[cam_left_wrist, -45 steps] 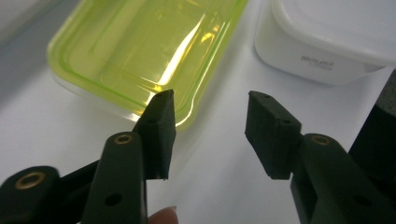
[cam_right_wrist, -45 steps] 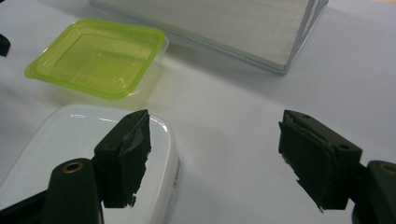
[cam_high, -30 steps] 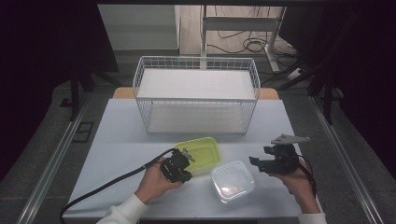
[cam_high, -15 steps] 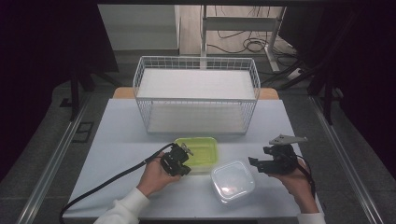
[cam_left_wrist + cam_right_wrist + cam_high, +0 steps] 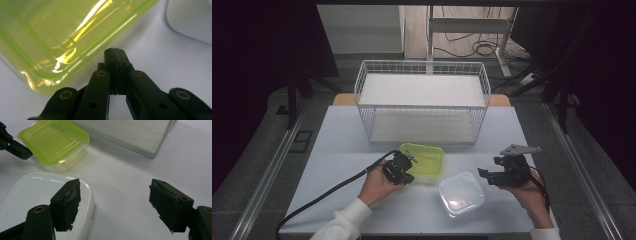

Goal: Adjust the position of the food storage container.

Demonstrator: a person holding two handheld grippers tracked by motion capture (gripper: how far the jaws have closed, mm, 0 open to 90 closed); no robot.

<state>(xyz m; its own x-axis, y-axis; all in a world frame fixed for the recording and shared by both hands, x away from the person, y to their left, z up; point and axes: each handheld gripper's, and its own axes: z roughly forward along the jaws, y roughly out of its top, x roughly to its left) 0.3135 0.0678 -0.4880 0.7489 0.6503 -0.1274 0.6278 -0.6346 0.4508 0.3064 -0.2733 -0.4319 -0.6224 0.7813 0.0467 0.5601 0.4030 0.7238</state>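
I see a glossy translucent yellow-green plastic lid (image 5: 62, 32) on a clear container; beside it, a smooth shiny white-lidded plastic box (image 5: 35, 195). Behind it stands a white-coated wire basket (image 5: 422, 102). The tabletop (image 5: 342, 145) looks matt white.

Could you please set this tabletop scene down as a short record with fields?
surface: white table
back of table: white wire basket
containers: green-lidded container; white-lidded container nearer the person
left hand-held gripper: jaws shut with nothing between them, tips at the green lid's edge
right hand-held gripper: jaws open, beside the white-lidded container, holding nothing
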